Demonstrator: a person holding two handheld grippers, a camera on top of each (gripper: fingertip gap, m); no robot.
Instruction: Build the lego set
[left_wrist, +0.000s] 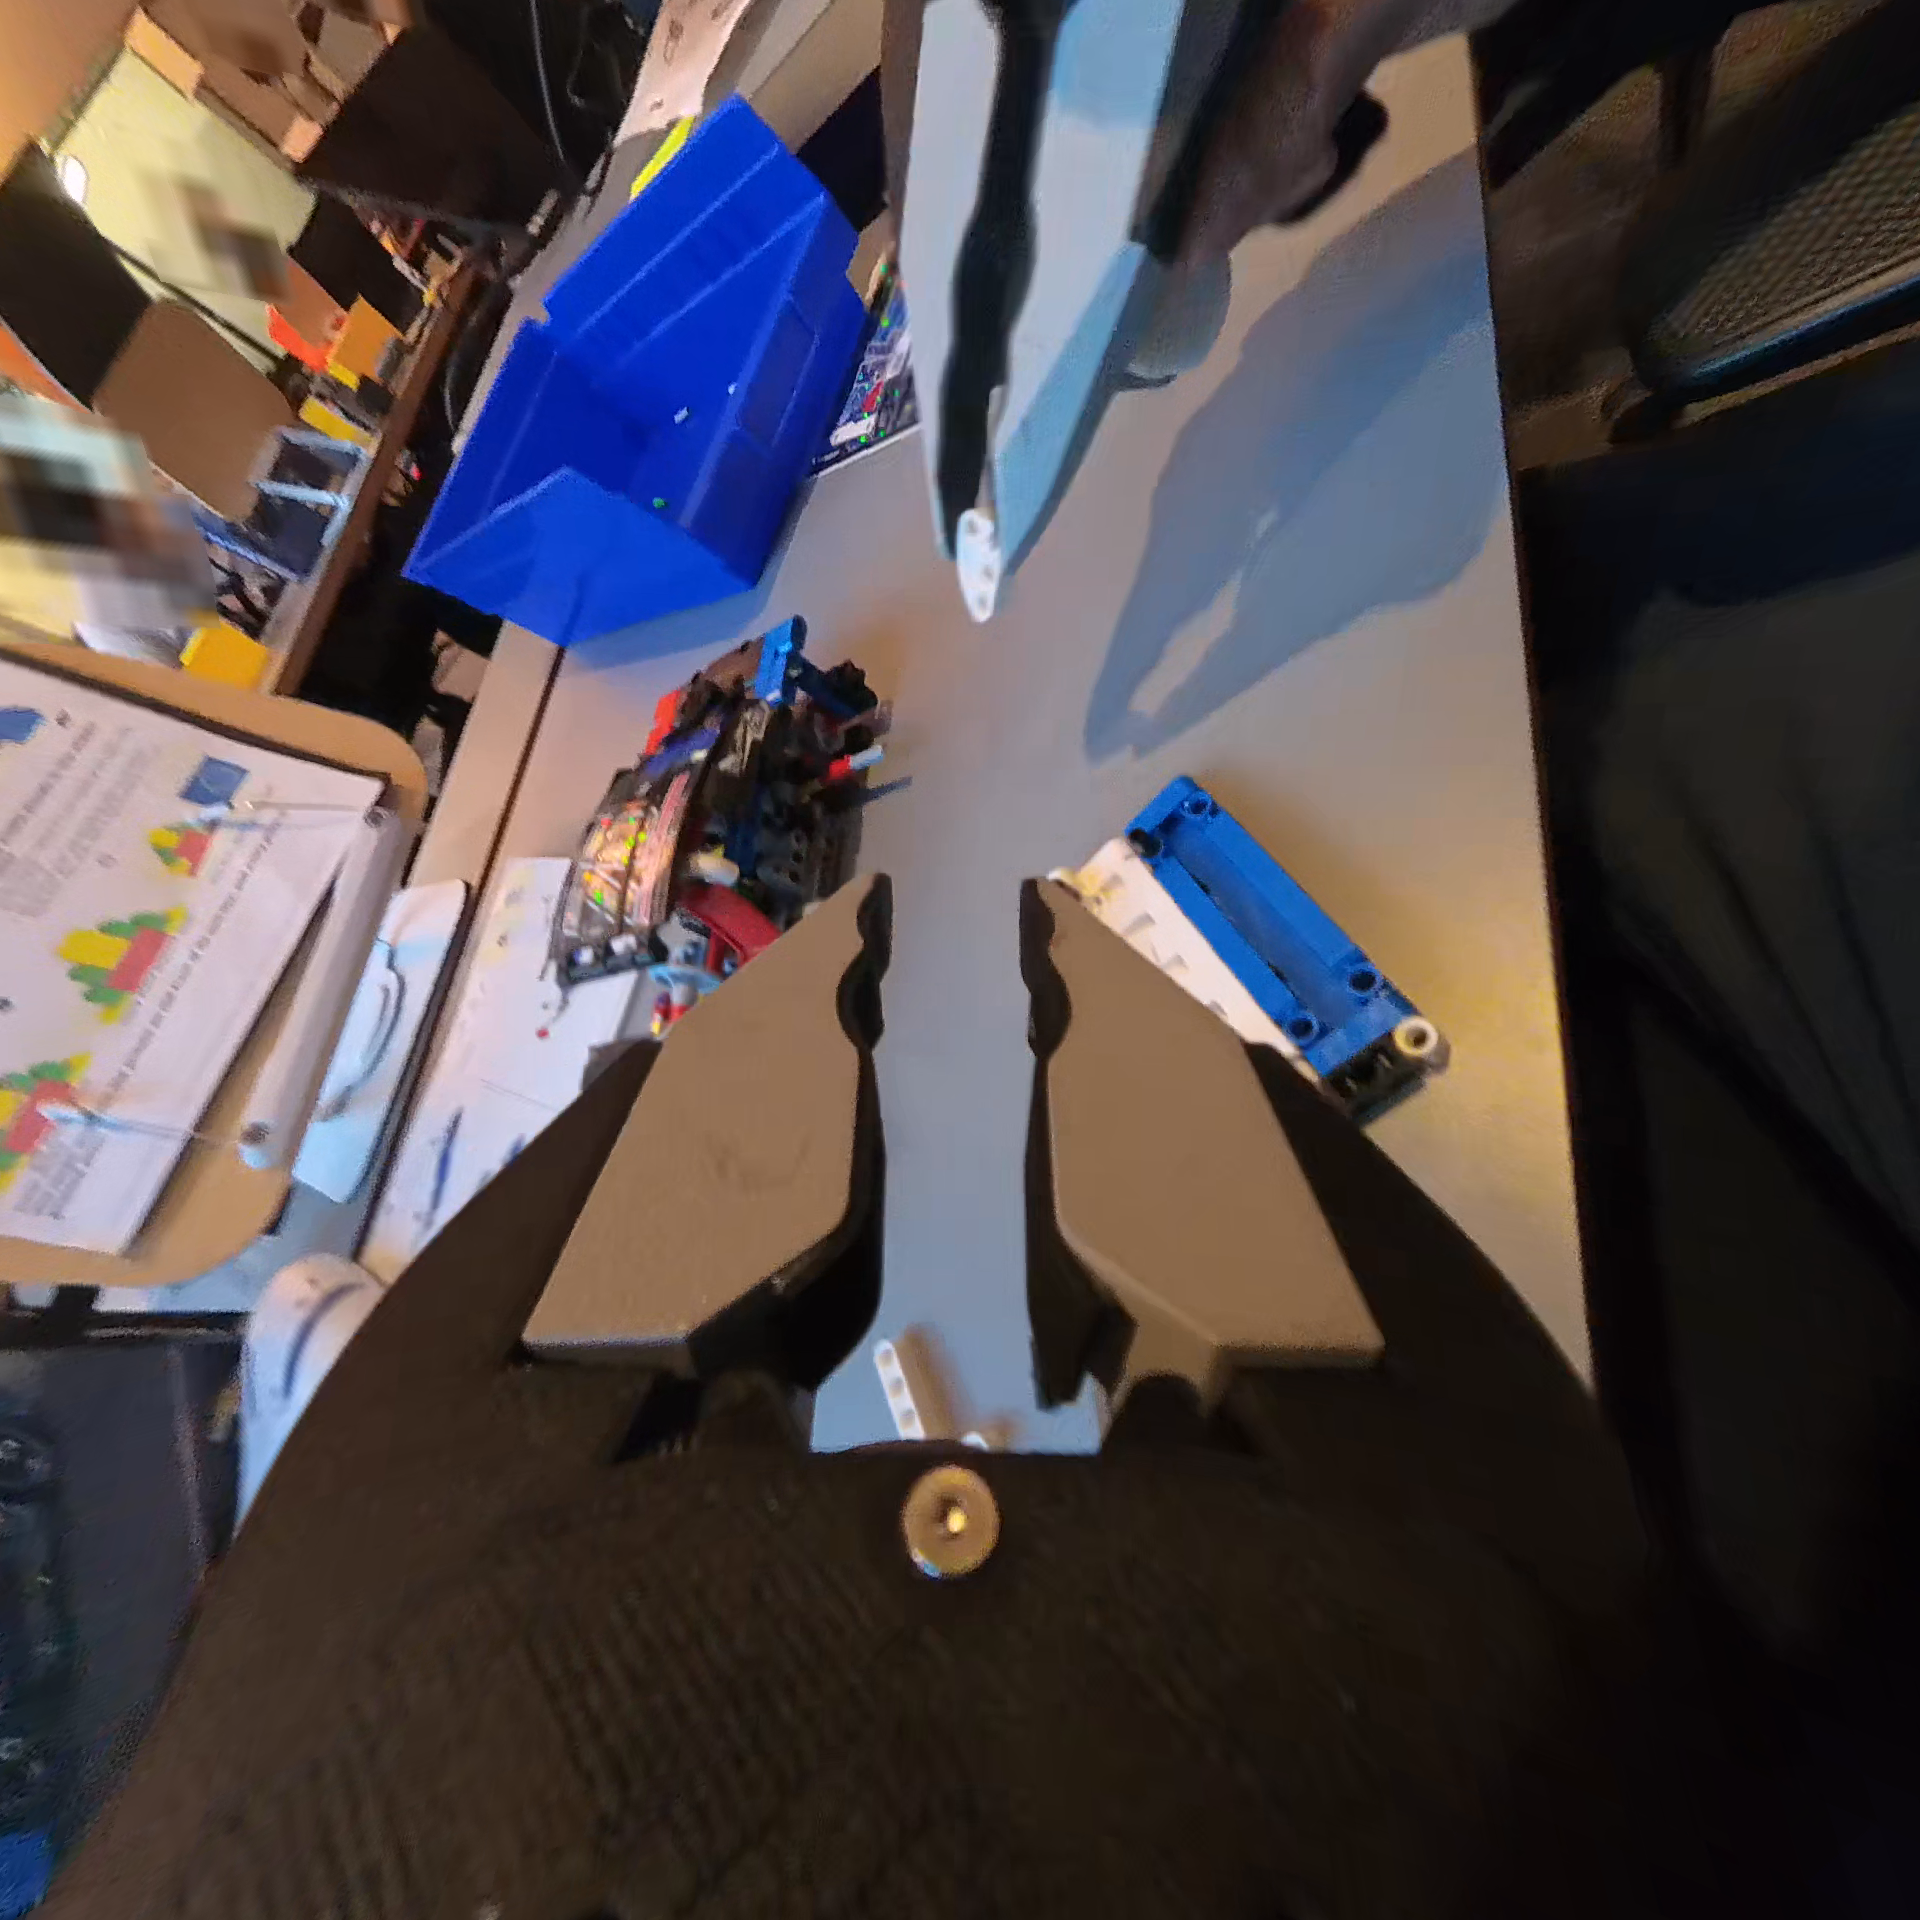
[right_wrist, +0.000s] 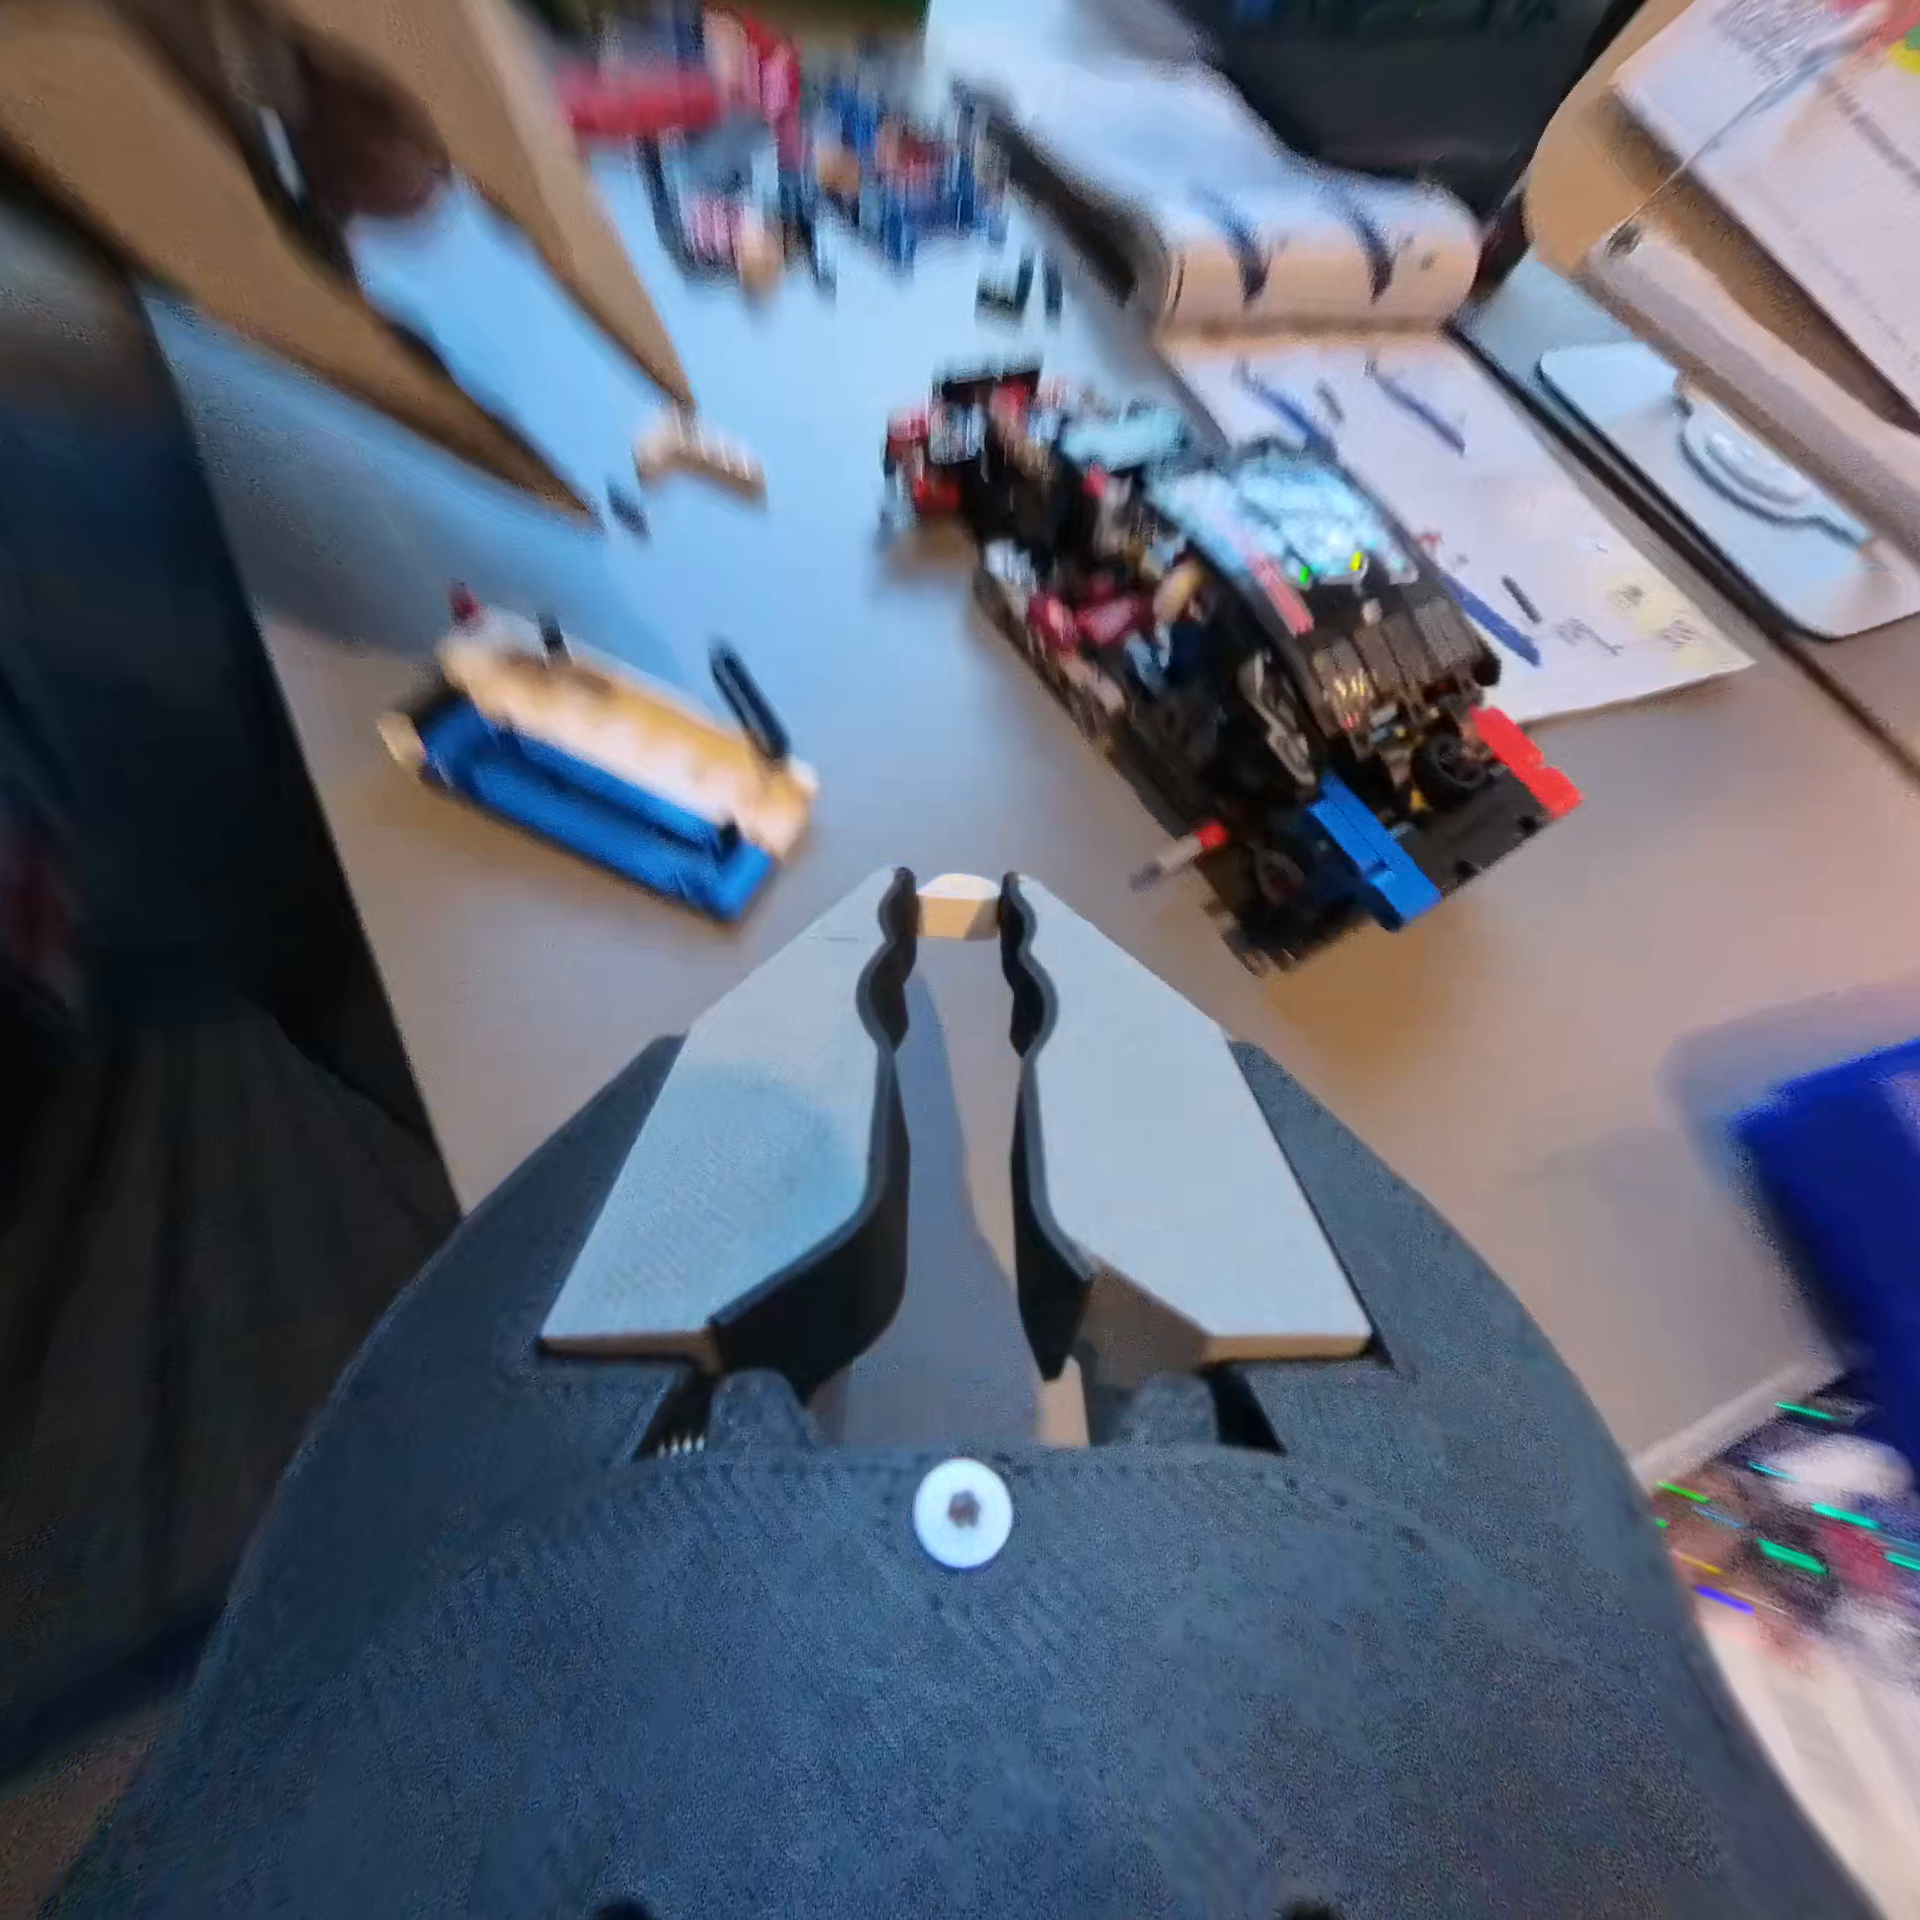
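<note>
right gripper (right_wrist: 958, 896) pinches small white lego piece (right_wrist: 956, 906) at its fingertips, above grey table (right_wrist: 1299, 1091). left gripper (left_wrist: 954, 904) spread, empty. blurred black lego vehicle (right_wrist: 1247, 644), likely unfinished, near blue-and-white lego panel (right_wrist: 613, 769).

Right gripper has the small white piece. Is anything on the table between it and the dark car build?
Nothing visible. The right gripper pinches the white piece above bare table, and the car build lies ahead to its right with open surface between. The blue and white subassembly sits off to the left, outside that line.
</note>
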